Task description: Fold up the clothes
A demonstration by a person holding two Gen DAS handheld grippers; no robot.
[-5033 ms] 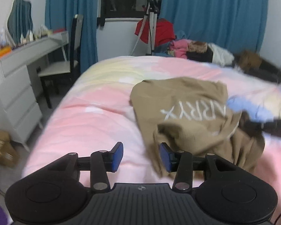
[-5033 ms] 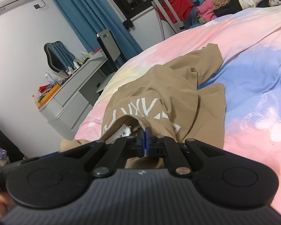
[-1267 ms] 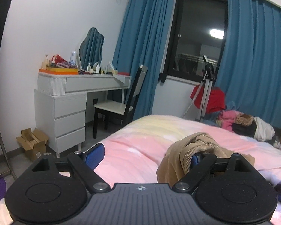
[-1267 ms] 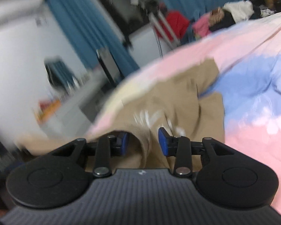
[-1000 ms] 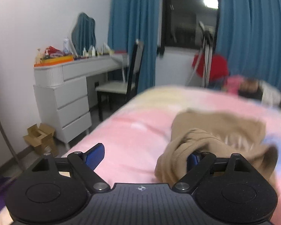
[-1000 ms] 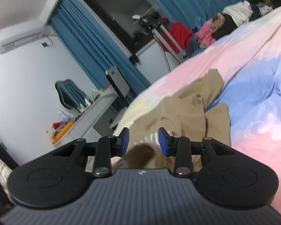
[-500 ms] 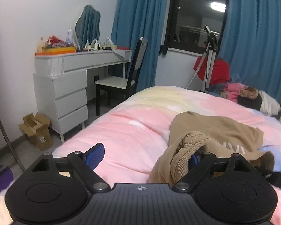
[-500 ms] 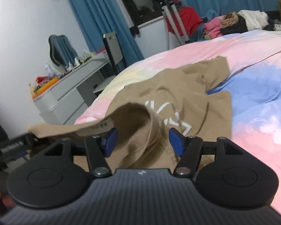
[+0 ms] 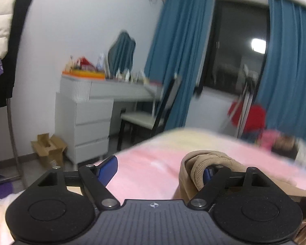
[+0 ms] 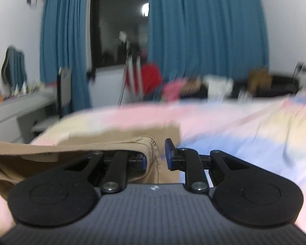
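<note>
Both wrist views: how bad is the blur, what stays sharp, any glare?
Left wrist: room smeared, left gripper and tan garment cuff sharp, ceiling light reflected in the window. Right wrist: bedspread and clothes pile streaked sideways, right gripper crisp, small reflection.
</note>
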